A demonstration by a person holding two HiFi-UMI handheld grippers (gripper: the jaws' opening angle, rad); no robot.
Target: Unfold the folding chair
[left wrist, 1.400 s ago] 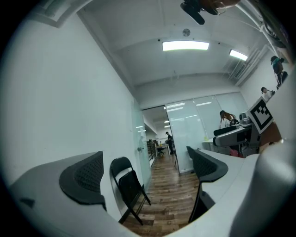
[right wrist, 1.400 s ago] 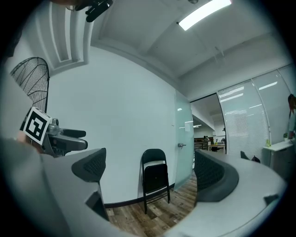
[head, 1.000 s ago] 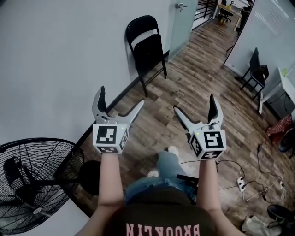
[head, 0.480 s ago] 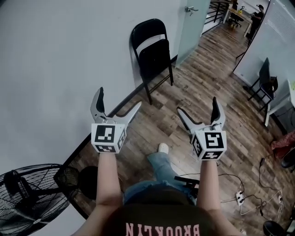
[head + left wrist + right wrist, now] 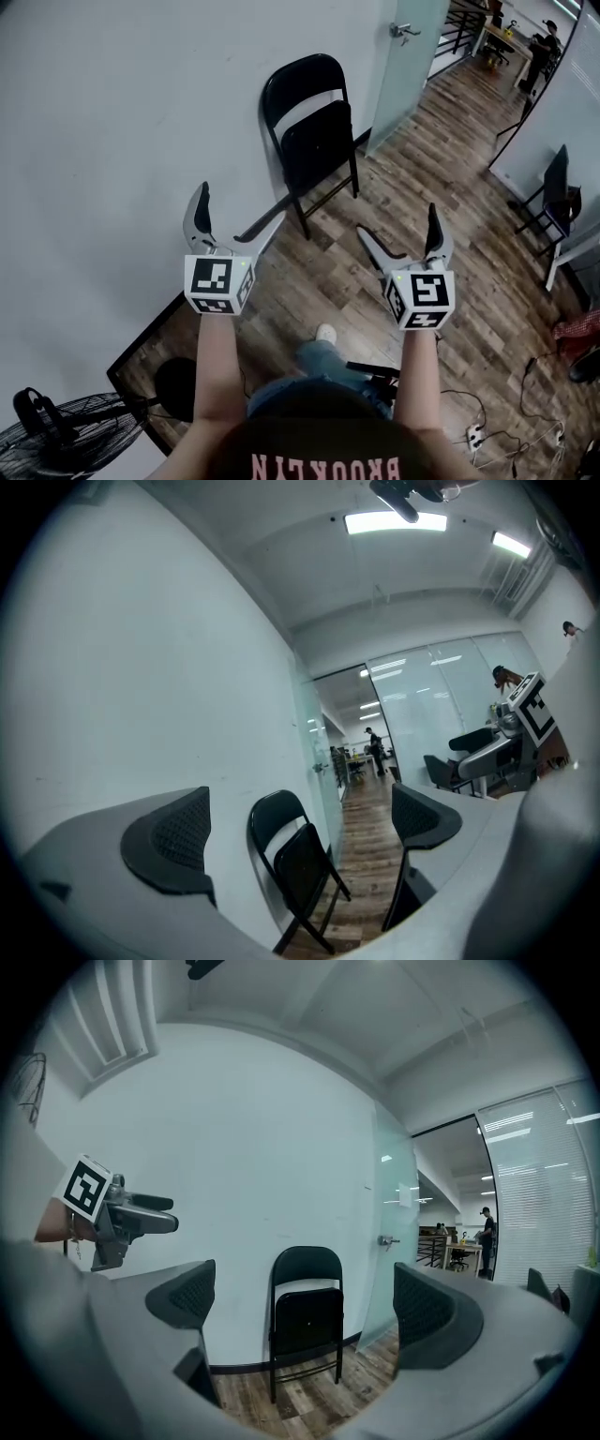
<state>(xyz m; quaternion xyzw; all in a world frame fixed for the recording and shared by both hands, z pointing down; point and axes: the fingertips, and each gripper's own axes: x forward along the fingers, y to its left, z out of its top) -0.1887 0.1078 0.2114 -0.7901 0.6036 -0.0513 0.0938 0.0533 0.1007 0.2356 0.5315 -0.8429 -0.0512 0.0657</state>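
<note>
- The chair (image 5: pixel 314 141) is black and still folded; its seat is flipped up flat against the backrest; it stands upright on the wood floor (image 5: pixel 422 187), against the pale wall (image 5: pixel 112 122), just left of the frosted glass door (image 5: pixel 405 70).
- In both gripper views the chair shows framed between the jaws, but well beyond them; nothing touches it.
- Your left gripper (image 5: pixel 241 202) is held out ahead of you, jaws spread wide; no object sits between them; it points toward the chair and the wall, well short of both.
- Your right gripper (image 5: pixel 397 219) is level with the left, jaws equally wide apart and holding nothing; it faces the chair almost head-on, so you see the backrest, the raised seat and the front legs.
- The two grippers are well apart from each other; each one shows at the edge of the other's view.
- Your shoe (image 5: pixel 325 333) is on the floor below and between the grippers, well back from the chair.
- A dark baseboard (image 5: pixel 178 305) runs along the foot of the wall.
- A floor fan (image 5: pixel 66 436) sits at your lower left, beside the wall.
- A second dark chair (image 5: pixel 558 192) stands open at the far right, near a table edge.
- Cables and a power strip (image 5: pixel 472 434) lie on the floor at your lower right.
- Past the door, the far room holds desks and a person (image 5: pixel 544 37), too small to describe.
</note>
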